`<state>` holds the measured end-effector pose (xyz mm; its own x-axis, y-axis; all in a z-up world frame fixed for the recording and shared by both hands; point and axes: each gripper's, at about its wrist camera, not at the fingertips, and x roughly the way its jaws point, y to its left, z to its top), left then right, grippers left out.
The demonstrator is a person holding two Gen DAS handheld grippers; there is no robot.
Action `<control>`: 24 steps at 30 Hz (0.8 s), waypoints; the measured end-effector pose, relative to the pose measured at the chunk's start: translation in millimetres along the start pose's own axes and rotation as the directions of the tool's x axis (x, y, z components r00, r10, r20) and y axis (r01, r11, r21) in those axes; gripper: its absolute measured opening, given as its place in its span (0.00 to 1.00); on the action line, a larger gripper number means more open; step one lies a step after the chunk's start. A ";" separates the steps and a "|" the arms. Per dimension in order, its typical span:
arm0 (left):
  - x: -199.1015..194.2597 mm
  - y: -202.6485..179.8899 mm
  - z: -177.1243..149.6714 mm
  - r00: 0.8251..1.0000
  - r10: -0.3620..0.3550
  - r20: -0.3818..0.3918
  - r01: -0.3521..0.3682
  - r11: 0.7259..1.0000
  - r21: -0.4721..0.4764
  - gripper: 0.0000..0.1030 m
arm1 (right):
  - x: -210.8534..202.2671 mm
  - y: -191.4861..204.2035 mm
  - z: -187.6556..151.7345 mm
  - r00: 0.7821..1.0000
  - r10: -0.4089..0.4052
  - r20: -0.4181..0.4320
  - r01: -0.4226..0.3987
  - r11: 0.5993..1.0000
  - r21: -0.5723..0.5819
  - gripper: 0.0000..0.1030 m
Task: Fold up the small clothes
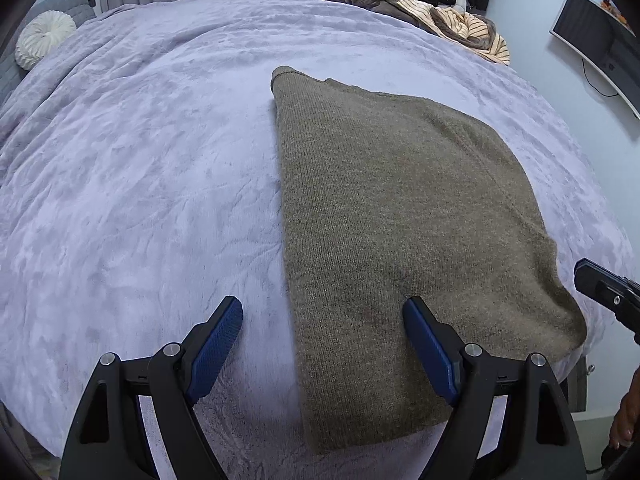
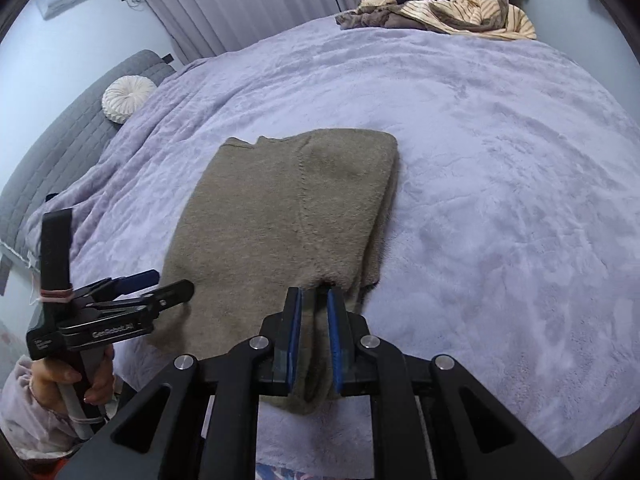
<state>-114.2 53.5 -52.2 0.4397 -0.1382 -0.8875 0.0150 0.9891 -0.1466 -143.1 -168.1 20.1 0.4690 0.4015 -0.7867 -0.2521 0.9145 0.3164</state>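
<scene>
The bed (image 1: 140,168) is big and soft, with a fuzzy purple blanket on it. That soft top could make the sweater (image 1: 392,216) drag and bunch up when it is pulled.

The sweater lies flat in the middle of the bed, already folded into a long shape. It is thick and floppy. If only one corner gets lifted, the other side may sag and the neat fold could fall open.

The pile of clothes (image 2: 448,12) is far away at the back edge, so it should not get in the way.

The right claw (image 2: 314,320) is pinched together on the near edge of the sweater. The bit it holds looks small, so the cloth might slip out, though the fuzzy cloth makes it hard to see how deep the bite goes.

The left claw (image 1: 322,344) is wide apart and holds nothing. It hangs over the sweater's near left edge. If it closes too soon, it may grab the blanket too.
</scene>
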 end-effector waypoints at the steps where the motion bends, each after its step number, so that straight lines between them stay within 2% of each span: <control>1: 0.2 -0.7 -0.9 1.000 0.002 -0.001 -0.002 1.000 0.000 0.81 | 0.8 4.8 -3.6 1.000 0.001 -0.007 -0.001 1.000 -0.012 0.13; 4: 0.2 -1.3 -2.5 1.000 0.002 -0.002 -0.002 1.000 -0.006 0.81 | 13.1 9.7 -15.8 0.999 -0.011 -0.049 0.010 0.999 -0.031 0.13; 7: -0.1 -1.2 -4.9 1.000 0.000 -0.006 0.000 1.000 -0.011 0.81 | 28.9 0.1 -27.8 0.995 -0.015 -0.103 0.016 1.000 0.014 0.12; 16: -2.3 -1.7 -6.7 1.000 0.012 -0.012 -0.012 1.000 -0.015 0.81 | 16.2 -7.6 -27.8 0.996 -0.001 -0.091 0.005 0.999 0.046 0.12; 18: -3.5 -1.7 -5.7 1.000 0.020 -0.014 -0.020 1.000 -0.011 0.81 | 7.4 -10.9 -24.7 0.997 -0.024 -0.073 0.029 0.998 0.062 0.17; 20: -5.2 -2.0 -4.4 1.000 0.023 -0.014 -0.023 1.000 -0.008 0.81 | -0.8 -16.0 -21.1 0.997 -0.056 -0.059 0.060 0.995 0.078 0.17; 24: -9.1 -3.7 -1.1 0.999 0.036 -0.014 -0.037 0.999 -0.007 0.81 | -10.0 -31.1 -10.8 0.997 -0.048 -0.054 0.056 0.987 0.154 0.22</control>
<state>-119.1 51.1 -44.1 0.4270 -0.1028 -0.8984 -0.0077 0.9931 -0.1173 -149.1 -201.1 12.4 0.4340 0.3537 -0.8286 -0.0923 0.9323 0.3497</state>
